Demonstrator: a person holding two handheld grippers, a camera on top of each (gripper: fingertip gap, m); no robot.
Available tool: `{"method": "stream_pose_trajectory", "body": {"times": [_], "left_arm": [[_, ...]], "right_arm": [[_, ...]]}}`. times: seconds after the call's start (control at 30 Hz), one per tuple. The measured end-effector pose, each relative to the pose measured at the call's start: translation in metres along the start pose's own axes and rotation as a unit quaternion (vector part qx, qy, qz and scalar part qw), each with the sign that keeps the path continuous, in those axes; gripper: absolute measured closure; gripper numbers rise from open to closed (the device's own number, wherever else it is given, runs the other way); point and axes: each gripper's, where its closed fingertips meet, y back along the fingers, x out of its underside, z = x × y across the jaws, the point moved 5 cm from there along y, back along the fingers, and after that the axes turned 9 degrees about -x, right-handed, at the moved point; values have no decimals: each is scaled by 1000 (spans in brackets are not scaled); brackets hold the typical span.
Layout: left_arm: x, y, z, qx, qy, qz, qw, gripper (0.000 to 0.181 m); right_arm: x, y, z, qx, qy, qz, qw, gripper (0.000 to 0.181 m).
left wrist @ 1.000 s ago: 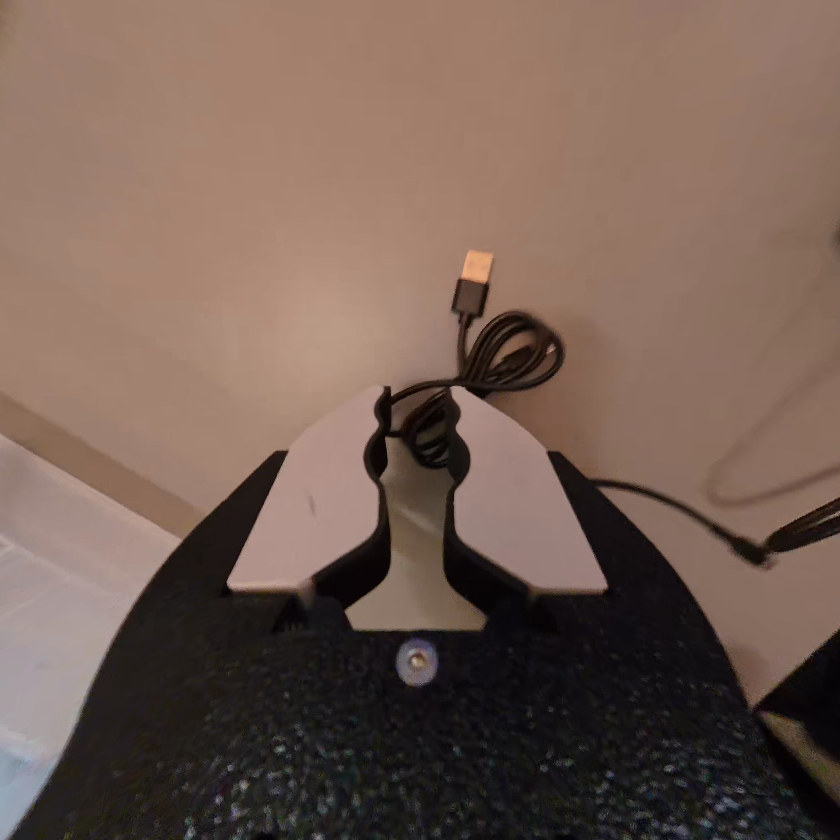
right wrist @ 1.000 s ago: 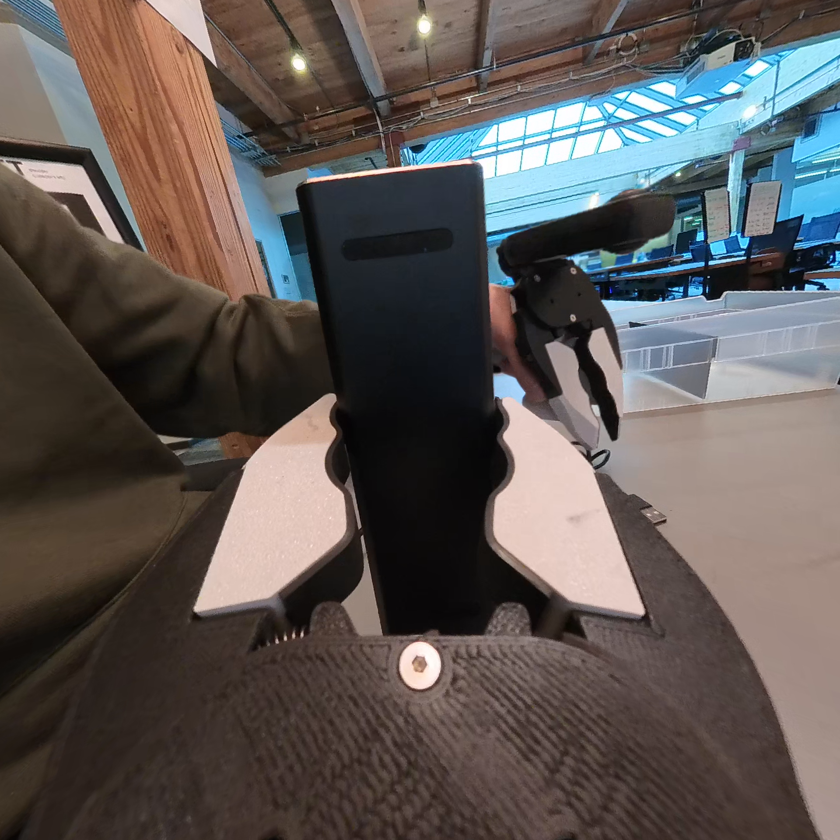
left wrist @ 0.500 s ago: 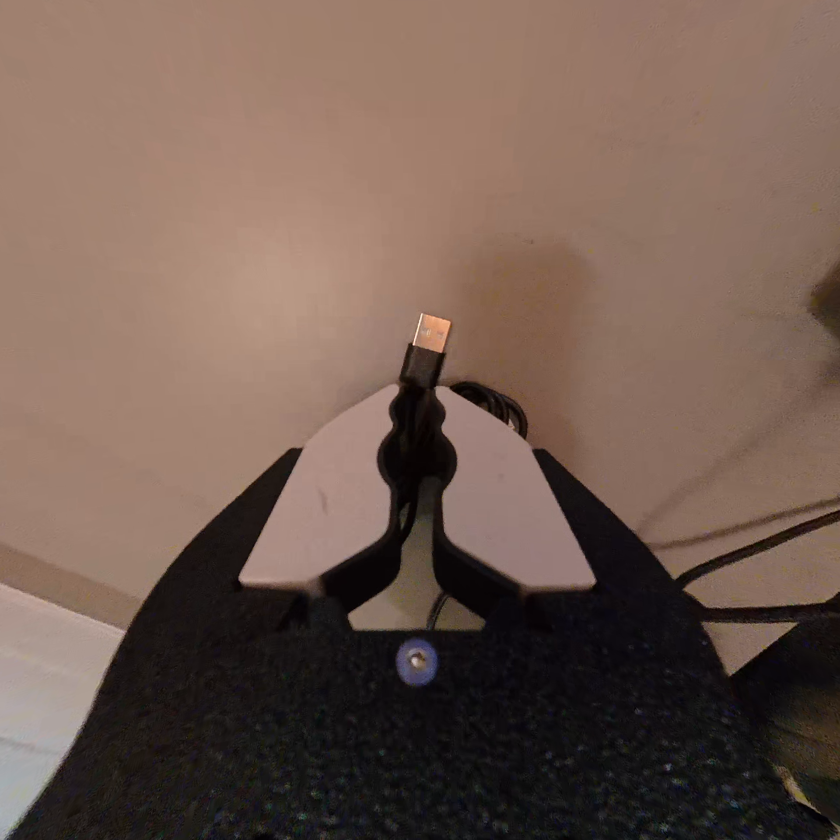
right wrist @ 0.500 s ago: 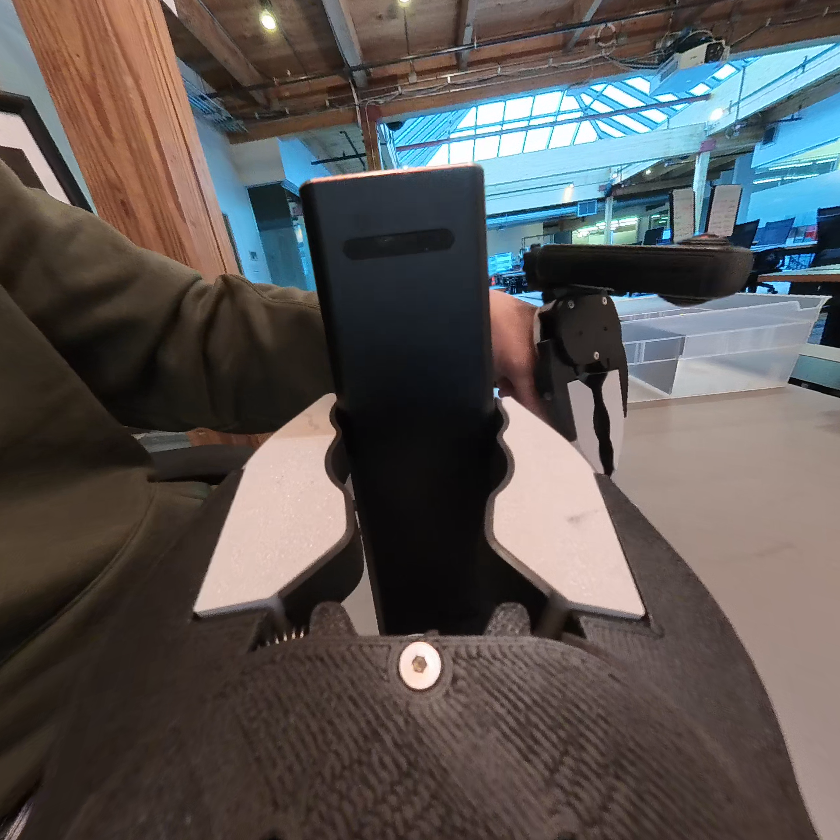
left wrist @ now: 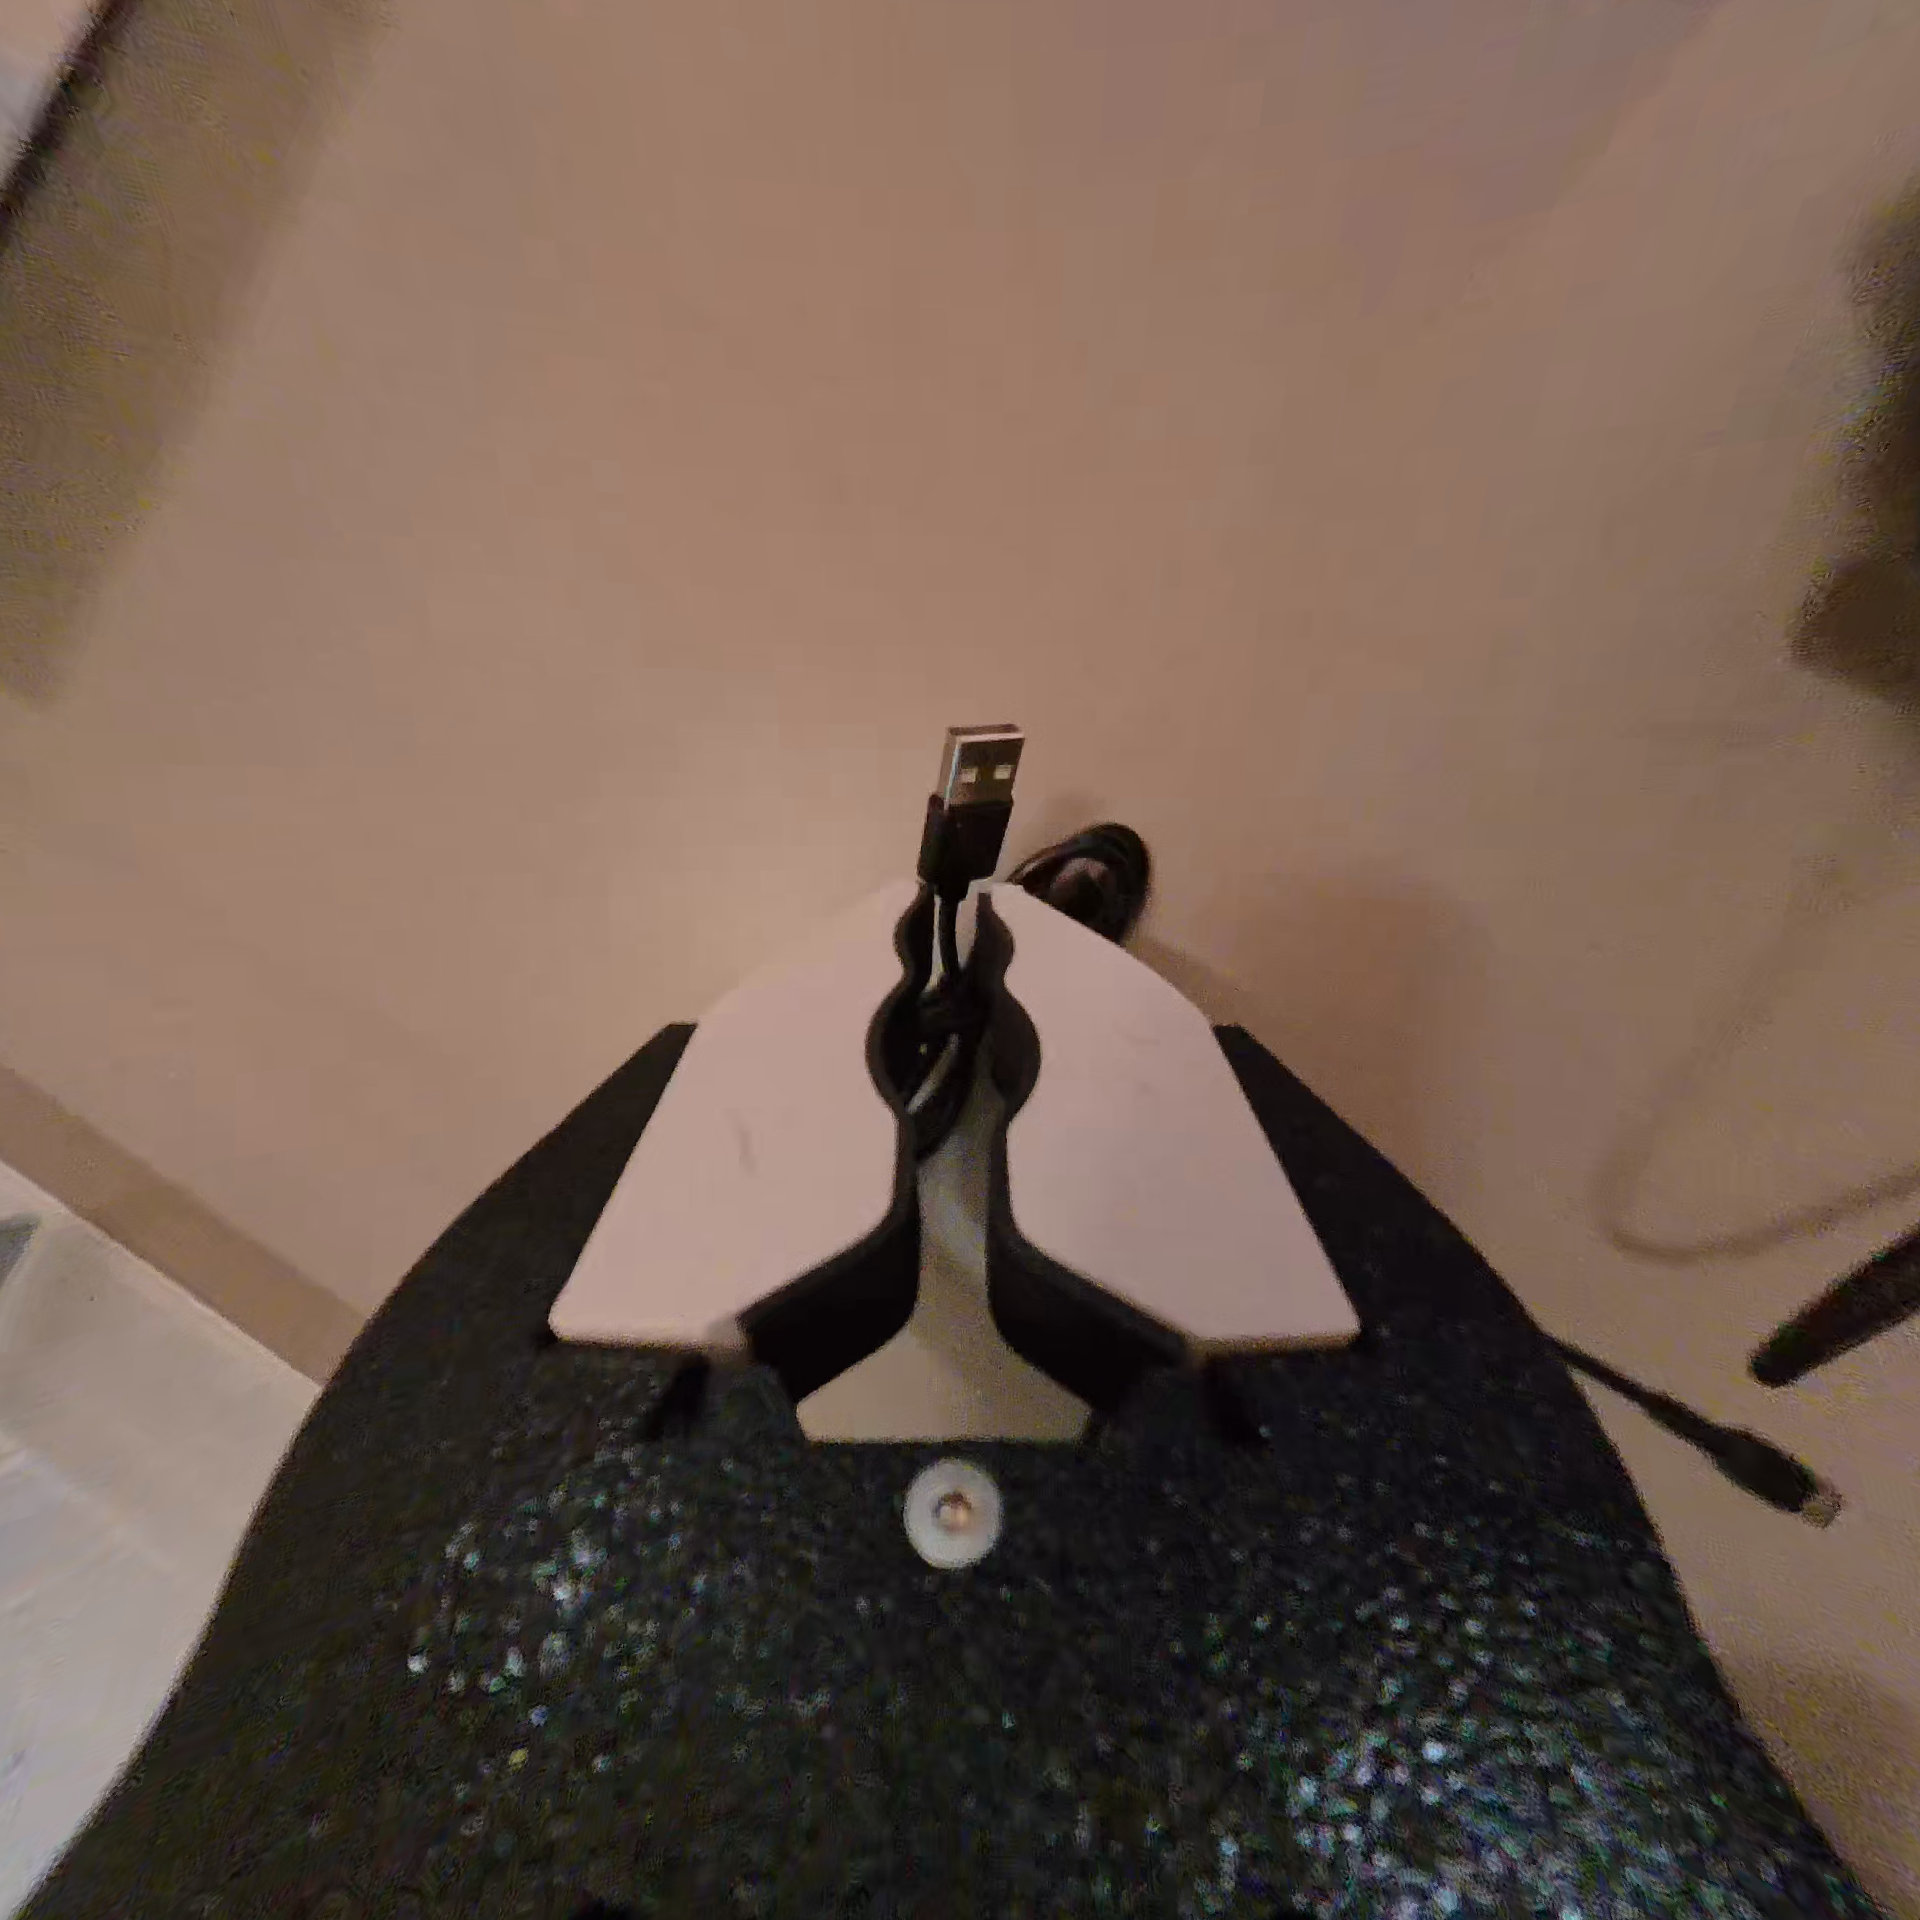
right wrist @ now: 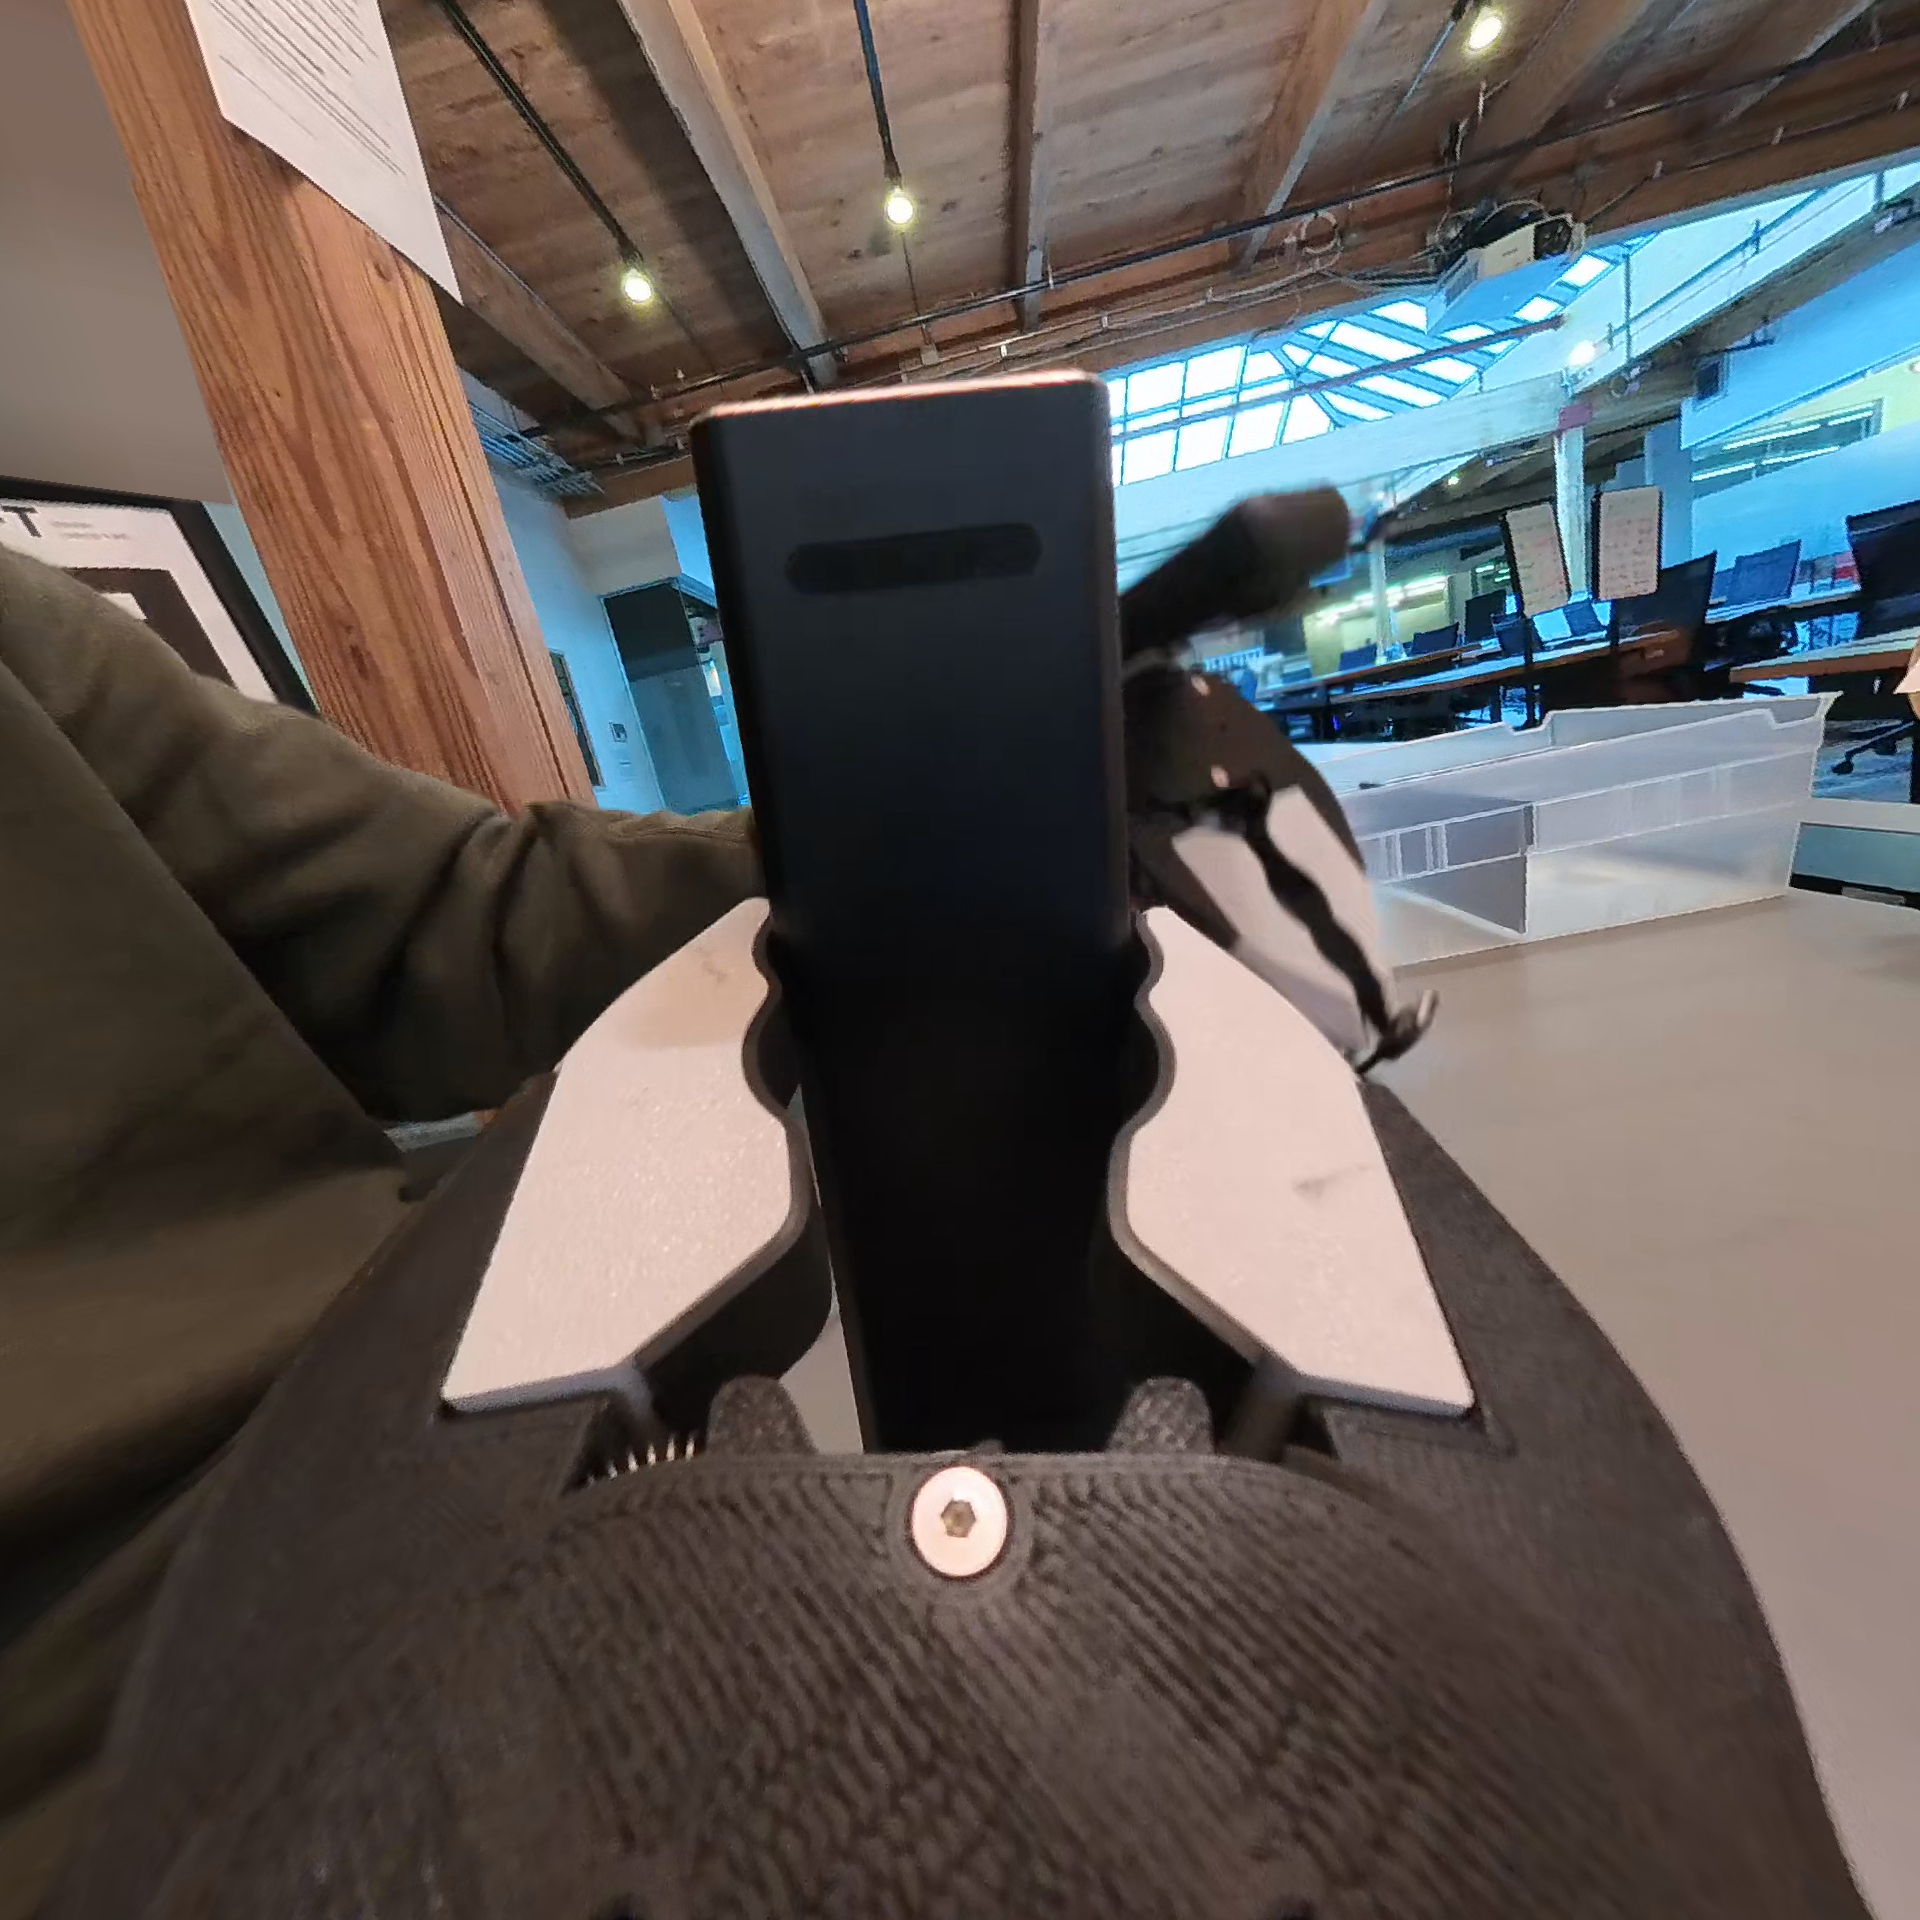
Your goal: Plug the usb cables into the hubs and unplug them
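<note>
My left gripper (left wrist: 954,902) is shut on a black USB cable just behind its plug. The USB-A plug (left wrist: 977,792) sticks out past the fingertips, metal end forward, above the beige table (left wrist: 727,468). A coil of the cable (left wrist: 1091,868) hangs just beyond the right finger. My right gripper (right wrist: 951,940) is shut on a tall black hub (right wrist: 914,790) and holds it upright; its face shows one dark slot (right wrist: 914,558). The left gripper (right wrist: 1382,1023) shows to the right of the hub in the right wrist view, tilted down with the plug at its tip.
Another black cable end (left wrist: 1756,1465) lies on the table at the right. A clear plastic bin (right wrist: 1579,821) stands at the table's far edge. A person's green sleeve (right wrist: 260,883) reaches in from the left. A wooden post (right wrist: 343,436) stands behind it.
The left gripper has closed on the cable behind the plug and lifted it off the table; it has now tilted and shifted. The right gripper holds the hub steady.
</note>
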Motion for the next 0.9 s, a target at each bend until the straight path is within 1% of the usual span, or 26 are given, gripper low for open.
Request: {"method": "stream_pose_trajectory", "body": {"times": [0.03, 0.07, 0.1, 0.13, 0.17, 0.2, 0.23, 0.27, 0.3, 0.37, 0.43, 0.47, 0.5, 0.6, 0.77, 0.9], "left_arm": [[-13, 16, -1, -3, 24, -42, 999, 163], [-28, 34, -8, 18, 43, -92, 995, 141], [-42, 53, -19, 50, 53, -137, 988, 124], [-53, 69, -33, 75, 49, -171, 981, 119], [-62, 82, -48, 94, 26, -195, 976, 114], [-66, 91, -63, 99, -5, -203, 974, 113], [-68, 96, -74, 87, -34, -192, 977, 112], [-71, 98, -83, 71, -51, -183, 979, 110], [-76, 101, -94, 75, -64, -190, 977, 111], [-89, 105, -118, 98, -72, -219, 968, 116], [-98, 102, -132, 108, -74, -227, 965, 120], [-101, 99, -133, 94, -74, -223, 967, 124], [-103, 97, -133, 89, -79, -220, 968, 123], [-105, 96, -135, 101, -106, -228, 963, 124], [-98, 99, -135, 115, -165, -216, 956, 125], [-95, 101, -133, 111, -192, -210, 952, 125]], "right_arm": [[0, 0, 0, 0, 1, 0, 1000, 120], [0, 0, 0, 0, 1, 0, 1000, 120], [0, 0, 0, 1, 1, 1, 1000, 120], [0, 0, 0, 2, 0, 2, 1000, 120], [1, -1, 0, 3, 0, 4, 1000, 120], [1, -1, 0, 3, 0, 7, 1000, 120], [1, -2, -1, 4, 0, 10, 1000, 120], [2, -3, -1, 7, 1, 14, 1000, 120], [3, -3, -1, 9, 2, 17, 1000, 120], [3, -5, 0, 11, 6, 23, 1000, 120], [4, -6, 0, 11, 11, 29, 999, 120], [4, -6, 1, 11, 13, 30, 999, 120], [4, -6, 1, 12, 13, 31, 999, 120], [4, -6, 2, 11, 18, 29, 999, 120], [10, -14, 4, 18, 37, 65, 997, 119], [11, -17, 2, 28, 42, 73, 996, 118]]}}
